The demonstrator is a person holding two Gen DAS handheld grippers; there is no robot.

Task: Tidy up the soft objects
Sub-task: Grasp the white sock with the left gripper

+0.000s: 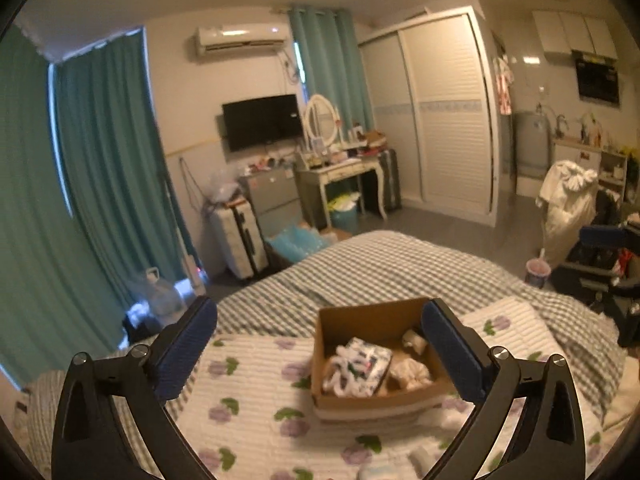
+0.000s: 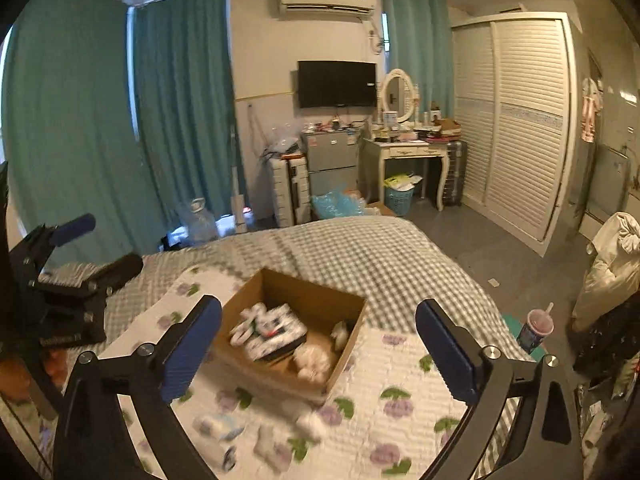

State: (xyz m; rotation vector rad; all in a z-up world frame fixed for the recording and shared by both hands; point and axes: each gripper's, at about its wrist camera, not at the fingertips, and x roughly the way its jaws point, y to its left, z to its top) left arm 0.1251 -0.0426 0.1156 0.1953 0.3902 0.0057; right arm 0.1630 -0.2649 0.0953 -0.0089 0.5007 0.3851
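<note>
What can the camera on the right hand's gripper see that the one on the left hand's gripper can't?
Only the right view shows the left gripper from the side and small soft bundles loose on the quilt before the box. Only the left view shows the kitchen shelf far right. Both show the cardboard box with folded cloth inside, on the flowered quilt, and each camera's own open, empty gripper.

An open cardboard box (image 2: 296, 320) sits on the flowered quilt (image 2: 400, 380), holding a patterned folded bundle (image 2: 272, 330) and white balled pieces (image 2: 314, 362). More small white pieces, perhaps socks (image 2: 308, 424), lie loose just beside it.
</note>
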